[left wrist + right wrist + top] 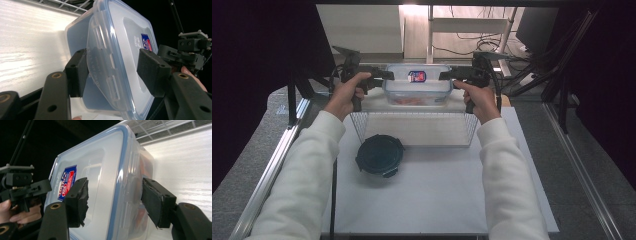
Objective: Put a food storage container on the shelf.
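white table, clear blue-rimmed lidded container

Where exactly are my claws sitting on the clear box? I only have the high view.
Observer: The left claw straddles the box's end clasp, with one pad on the body side of the clear box and one on the lid side.
Operator: And the right one?
Observer: The right claw straddles the opposite end the same way, with one pad over the lid beside the label.
Operator: Are they clamping?
Observer: I cannot tell. On both claws the pads sit right up against the plastic.
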Motion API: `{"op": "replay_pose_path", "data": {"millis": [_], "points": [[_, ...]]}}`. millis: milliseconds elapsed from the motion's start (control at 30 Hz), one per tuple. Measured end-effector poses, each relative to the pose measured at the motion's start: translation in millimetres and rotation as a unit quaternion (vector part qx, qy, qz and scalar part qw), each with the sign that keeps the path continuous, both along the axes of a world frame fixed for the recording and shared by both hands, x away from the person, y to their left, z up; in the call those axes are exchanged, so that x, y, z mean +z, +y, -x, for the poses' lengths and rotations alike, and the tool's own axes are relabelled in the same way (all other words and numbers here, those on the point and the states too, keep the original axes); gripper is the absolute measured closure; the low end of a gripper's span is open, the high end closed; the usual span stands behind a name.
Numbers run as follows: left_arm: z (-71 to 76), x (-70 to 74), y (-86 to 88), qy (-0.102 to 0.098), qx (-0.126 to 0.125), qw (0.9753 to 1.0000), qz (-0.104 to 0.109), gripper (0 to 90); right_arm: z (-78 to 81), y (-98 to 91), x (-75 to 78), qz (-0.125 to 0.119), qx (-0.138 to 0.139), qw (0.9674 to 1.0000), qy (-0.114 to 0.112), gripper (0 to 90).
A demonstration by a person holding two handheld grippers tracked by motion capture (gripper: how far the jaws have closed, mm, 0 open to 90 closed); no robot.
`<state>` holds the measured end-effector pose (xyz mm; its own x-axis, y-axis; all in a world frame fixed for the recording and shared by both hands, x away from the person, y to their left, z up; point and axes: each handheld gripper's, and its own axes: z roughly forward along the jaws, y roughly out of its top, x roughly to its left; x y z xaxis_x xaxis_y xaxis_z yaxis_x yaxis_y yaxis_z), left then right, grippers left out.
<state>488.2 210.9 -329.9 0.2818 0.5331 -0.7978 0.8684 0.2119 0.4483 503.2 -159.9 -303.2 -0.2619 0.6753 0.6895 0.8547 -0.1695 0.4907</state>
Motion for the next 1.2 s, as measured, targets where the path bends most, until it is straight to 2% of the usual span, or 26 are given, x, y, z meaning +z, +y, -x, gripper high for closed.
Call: {"op": "replay_pose_path", "data": {"millis": [300,333,367,400,433,533,567,633,667,700,733,767,833,967,1067,1100,1133,1200], "points": [[-0.8,-4.5,-0.4,-0.007,0.008,0.9999,0.01,41.0,-0.1,2.8,-3.8,-0.002,-0.025,0.9997,-0.009,37.6],[-0.4,-4.6,-1.1,-0.01,0.009,0.9999,0.006,40.2,0.4,3.0,-3.9,-0.002,-0.025,0.9997,-0.008,36.0],[0.2,-4.2,-3.0,-0.013,0.015,0.9998,-0.008,36.2,0.7,4.4,-4.3,-0.004,-0.03,0.9995,-0.008,30.5],[1.4,-3.4,-4.4,-0.021,0.022,0.9993,-0.02,29.3,1.5,5.4,-4.1,-0.006,-0.036,0.9993,-0.008,22.3],[2.8,-2.2,-5.6,-0.029,0.029,0.9988,-0.027,23.8,3.4,5.9,-3.6,-0.011,-0.047,0.9988,-0.013,18.1],[10.8,4.3,-6.5,-0.06,0.051,0.9958,-0.046,15.8,11.7,5.0,-0.7,-0.011,-0.072,0.9966,-0.037,8.6],[15.1,7.6,-5.3,-0.077,0.058,0.9938,-0.055,14.7,15.1,4.2,0.6,-0.005,-0.077,0.9959,-0.047,6.6],[25.1,12.8,-3.2,-0.106,0.07,0.9889,-0.077,13.9,26.9,3.0,3.5,0.009,-0.081,0.9933,-0.082,6.2],[29.5,14.1,-2.8,-0.116,0.073,0.9869,-0.086,14.1,33.5,3.3,3.6,0.008,-0.066,0.9927,-0.101,5.1],[35.6,15.7,-2.5,-0.126,0.071,0.9847,-0.097,14.1,38.9,3.6,4.3,0.009,-0.054,0.993,-0.105,4.7],[43.8,16.7,-2.0,-0.139,0.067,0.9824,-0.105,14.1,46.4,3.3,4.6,0.016,-0.046,0.9918,-0.119,4.7],[50.4,16.9,-1.5,-0.146,0.062,0.9813,-0.108,14.5,56.0,2.0,5.3,0.022,-0.037,0.9898,-0.136,4.7],[63.7,16.0,0.5,-0.158,0.05,0.9796,-0.114,14.6,68.0,-1.3,5.9,0.027,-0.023,0.9879,-0.151,5.1],[90.4,11.3,5.2,-0.171,0.027,0.9788,-0.109,16.4,91.1,-12.9,1.3,0.045,0.002,0.9838,-0.174,8.4],[113.2,4.9,5.8,-0.183,0.005,0.9758,-0.12,17.6,108.8,-23.1,-6.0,0.062,0.025,0.9802,-0.187,10.5],[123.8,0.6,5.1,-0.189,-0.006,0.9736,-0.129,17.8,113.0,-25.4,-8.0,0.064,0.028,0.9794,-0.19,11.4],[130.3,-2.6,4.2,-0.19,-0.013,0.9725,-0.134,18.1,120.7,-29.8,-12.5,0.063,0.04,0.9788,-0.191,13.0],[139.7,-8.0,3.0,-0.19,-0.022,0.9718,-0.138,18.5,129.2,-34.4,-18.1,0.061,0.052,0.9782,-0.192,14.9]]}}
